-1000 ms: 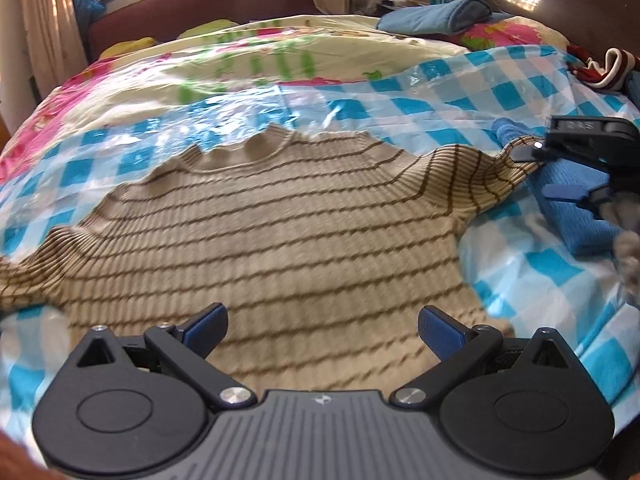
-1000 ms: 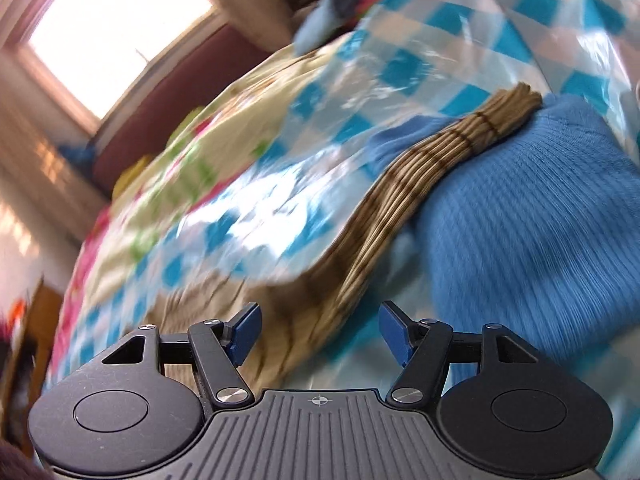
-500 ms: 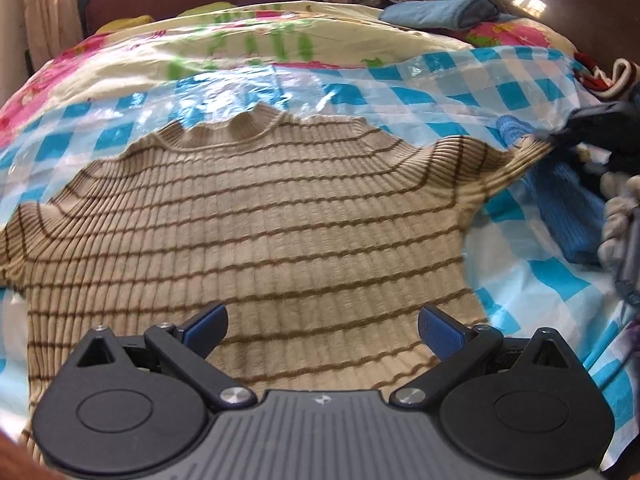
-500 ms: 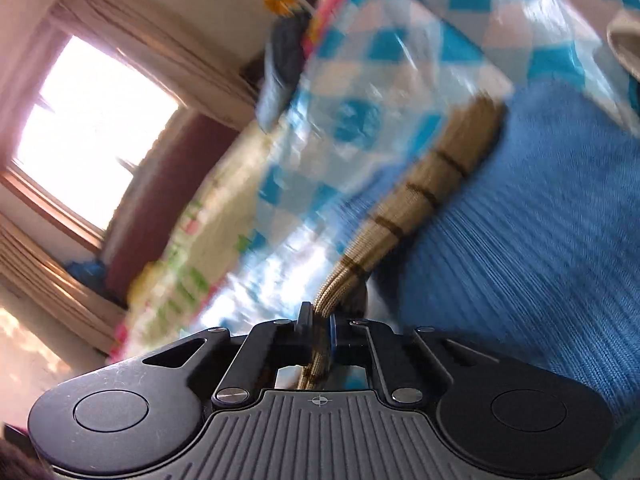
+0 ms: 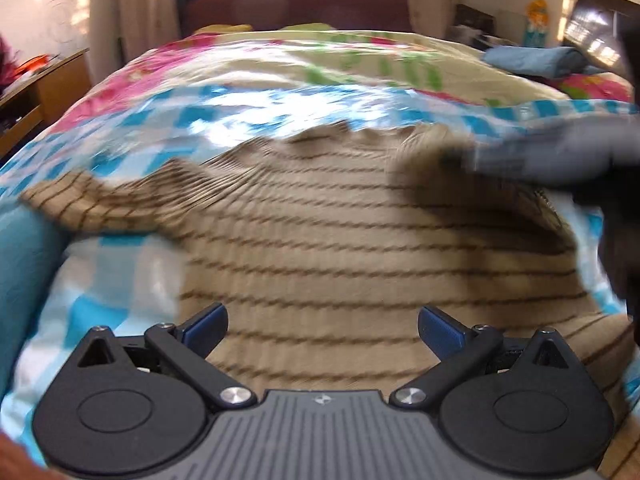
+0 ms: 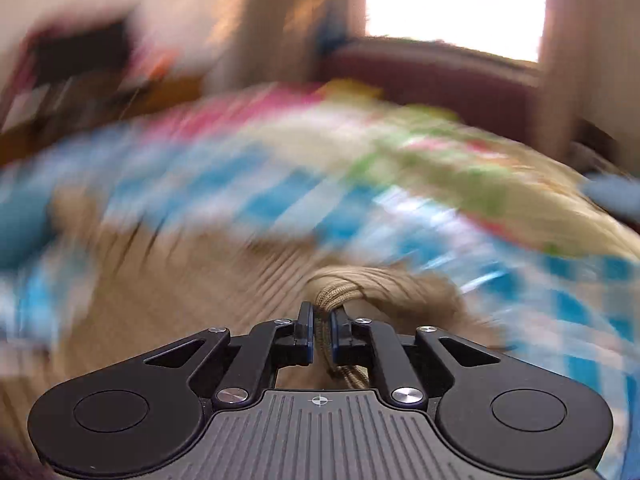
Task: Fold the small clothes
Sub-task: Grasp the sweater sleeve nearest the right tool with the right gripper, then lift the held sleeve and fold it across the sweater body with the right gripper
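Observation:
A tan ribbed sweater with thin brown stripes (image 5: pixel 360 248) lies flat on the blue-and-white checked sheet (image 5: pixel 132 120). My left gripper (image 5: pixel 322 330) is open and empty, low over the sweater's hem. My right gripper (image 6: pixel 322 330) is shut on the sweater's right sleeve (image 6: pixel 340 292) and holds it lifted over the sweater body. In the left wrist view the right gripper (image 5: pixel 540 160) is a dark blur at the right, over the sweater's right shoulder. The left sleeve (image 5: pixel 80 204) lies spread out to the left.
A flowered bedspread (image 5: pixel 280 64) covers the far half of the bed, before a dark red headboard (image 5: pixel 296 4). A folded blue cloth (image 5: pixel 536 60) lies at the far right. A teal item (image 5: pixel 24 248) sits at the left edge. A wooden bedside table (image 5: pixel 44 88) stands left.
My right gripper closed on the right sleeve, then carried it left and up over the sweater body. My left gripper stayed open and shifted left along the hem.

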Available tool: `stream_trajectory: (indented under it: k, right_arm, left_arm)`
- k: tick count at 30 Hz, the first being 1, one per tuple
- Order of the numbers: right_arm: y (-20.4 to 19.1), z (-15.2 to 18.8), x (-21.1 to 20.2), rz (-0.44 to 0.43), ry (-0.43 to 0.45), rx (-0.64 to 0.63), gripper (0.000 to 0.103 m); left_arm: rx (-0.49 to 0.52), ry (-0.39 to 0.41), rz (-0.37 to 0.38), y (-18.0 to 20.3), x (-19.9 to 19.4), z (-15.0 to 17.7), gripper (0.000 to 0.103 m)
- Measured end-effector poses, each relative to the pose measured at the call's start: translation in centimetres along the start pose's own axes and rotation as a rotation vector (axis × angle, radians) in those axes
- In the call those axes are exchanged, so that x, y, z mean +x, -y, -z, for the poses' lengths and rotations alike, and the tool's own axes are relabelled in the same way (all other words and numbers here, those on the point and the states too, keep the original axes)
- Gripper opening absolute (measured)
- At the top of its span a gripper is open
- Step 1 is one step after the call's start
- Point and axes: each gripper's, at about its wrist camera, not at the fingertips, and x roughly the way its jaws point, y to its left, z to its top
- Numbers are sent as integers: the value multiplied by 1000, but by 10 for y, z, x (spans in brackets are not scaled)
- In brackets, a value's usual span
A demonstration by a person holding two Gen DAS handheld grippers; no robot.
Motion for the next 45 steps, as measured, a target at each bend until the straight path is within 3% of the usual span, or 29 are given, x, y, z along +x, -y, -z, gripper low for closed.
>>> stream_trajectory:
  k: [3,7,10,14,21,23,24,27,30,34,36,38,41,45]
  right_arm:
    - [-38,24,5,10,-82,-157,11]
    - [-36,28,-8,-15,-138,-108,19]
    - [-13,17,-10,-83,-169,59,31]
    - [27,-1,4,-136,-149,356,33]
    - [64,2,73,-26,-208,719,33]
    - [68,4,78,-30,-185,794,25]
    - [70,4,78,-55,-175,833,14]
    - [79,-1,64,-108,-101,915,10]
    - [93,-18,29,-61,37,912,10]
    - [86,-55,-7,42,177,719,10]
    - [62,-69,-1,-8,157,624,12]
    - [25,-77,20,-118,67,504,15]
    - [-27,-70,44,-199,-53,352,17]
    - [-16,-52,28,-201,-60,387,21]
  left_arm:
    - [-33,-9,-1,-17,6,9,103]
    - [-78,-15,36,-26,12,11,103]
    - [-88,-11,55,-29,12,12,103]
    - [-112,-2,68,-35,11,11,103]
    - [-133,4,72,-39,13,12,103]
    - [-126,4,68,-37,14,12,103]
    - [-123,3,68,-36,14,12,103]
    - [-114,3,68,-34,15,12,103]
    - [-117,12,71,-34,14,12,103]
    - [-133,24,77,-37,12,11,103]
    - [-137,27,76,-38,11,10,103]
    - [-138,30,73,-39,11,10,103]
    - [-137,39,64,-40,9,11,103]
    - [-141,37,74,-42,9,11,103]
